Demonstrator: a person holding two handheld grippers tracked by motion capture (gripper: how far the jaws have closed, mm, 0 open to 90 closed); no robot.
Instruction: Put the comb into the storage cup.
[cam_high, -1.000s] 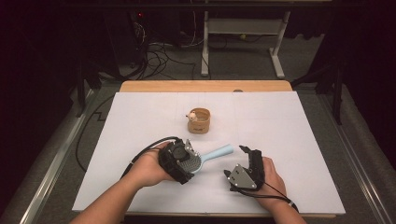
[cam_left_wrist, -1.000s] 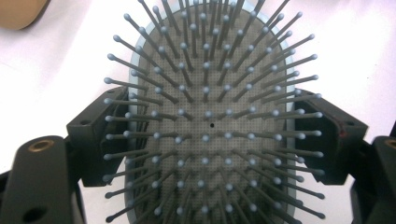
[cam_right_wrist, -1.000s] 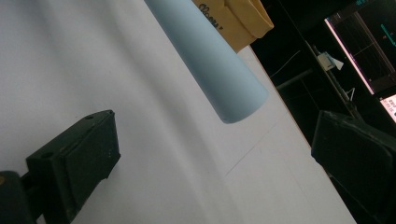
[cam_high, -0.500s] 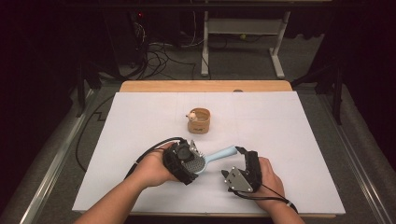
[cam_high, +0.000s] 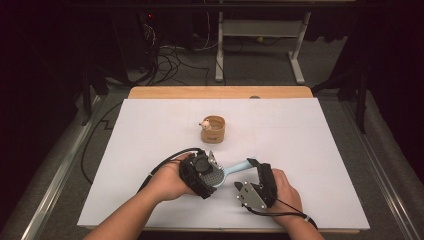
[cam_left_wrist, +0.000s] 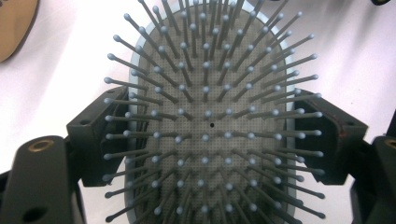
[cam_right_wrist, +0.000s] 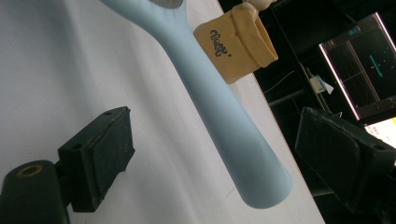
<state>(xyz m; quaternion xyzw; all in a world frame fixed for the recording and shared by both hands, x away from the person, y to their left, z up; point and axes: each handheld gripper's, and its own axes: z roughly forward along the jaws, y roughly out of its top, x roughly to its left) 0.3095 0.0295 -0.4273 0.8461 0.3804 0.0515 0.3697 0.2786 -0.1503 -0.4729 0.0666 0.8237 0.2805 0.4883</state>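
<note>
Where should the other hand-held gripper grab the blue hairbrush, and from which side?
Best on the handle, near its rounded free end. The left hand-held gripper already clamps the bristled head, so only the smooth, slim handle sticks out free. The right hand-held gripper has been closing its jaws, one either side of the handle, not pressing yet. Coming from the end looks easiest.

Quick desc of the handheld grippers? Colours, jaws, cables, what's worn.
Both are black and blocky. The left gripper trails a black cable looping over the white table. The right gripper carries a grey three-cornered plate and a thin black cable at the wrist. Jaws are matte black rectangular pads with brass-coloured screw inserts. Forearms bare, no sleeves or gloves.
</note>
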